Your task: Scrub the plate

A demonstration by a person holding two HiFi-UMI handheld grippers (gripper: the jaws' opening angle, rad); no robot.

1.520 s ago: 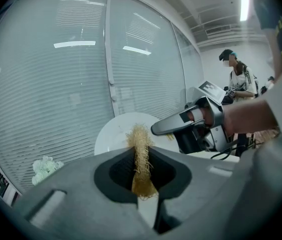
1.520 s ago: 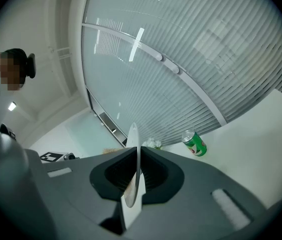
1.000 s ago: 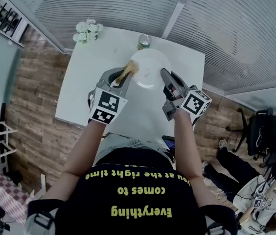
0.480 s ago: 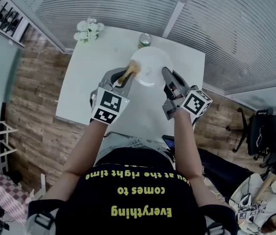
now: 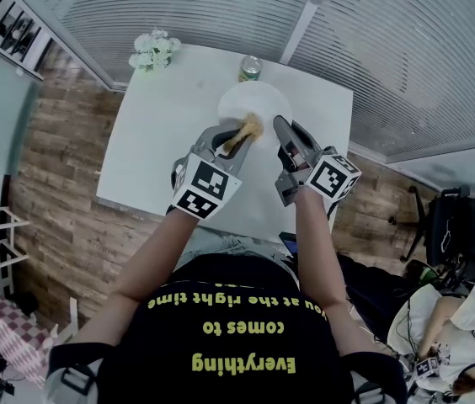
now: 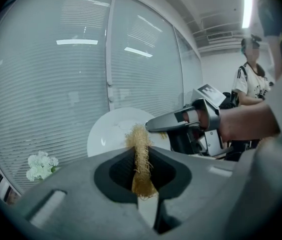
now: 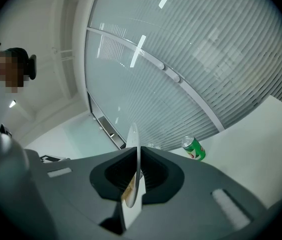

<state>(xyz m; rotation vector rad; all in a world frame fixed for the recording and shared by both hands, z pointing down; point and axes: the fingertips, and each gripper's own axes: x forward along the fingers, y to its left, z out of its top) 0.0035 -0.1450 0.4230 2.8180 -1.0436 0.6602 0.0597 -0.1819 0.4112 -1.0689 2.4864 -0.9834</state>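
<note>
At the head view's upper centre, the white plate [image 5: 253, 103] stands above the desk [image 5: 153, 141], its rim pinched by the narrow jaws of the right gripper [image 5: 281, 135]. Only the right gripper view shows it edge-on, beside a green can [image 7: 193, 149]. The left gripper [image 6: 141, 153] view shows jaws clamping a tan scrubber [image 6: 140, 141] at the plate's face. The shirt reads "Everything comes to".

The person wears a black short-sleeved T-shirt [image 5: 136, 343] with yellow lettering [image 5: 242, 364] in three lines across it, seen upside down in the head view. Below it are pale grey trousers [image 5: 212, 244]. Grey straps [image 5: 67, 379] with dark buckles lie over the shoulders. The left gripper [image 5: 239, 135] and right gripper [image 5: 280, 128] have smooth grey moulded bodies, with a dark hollow behind the jaws. Each carries a white marker cube [image 5: 206, 189] printed with black squares.
</note>
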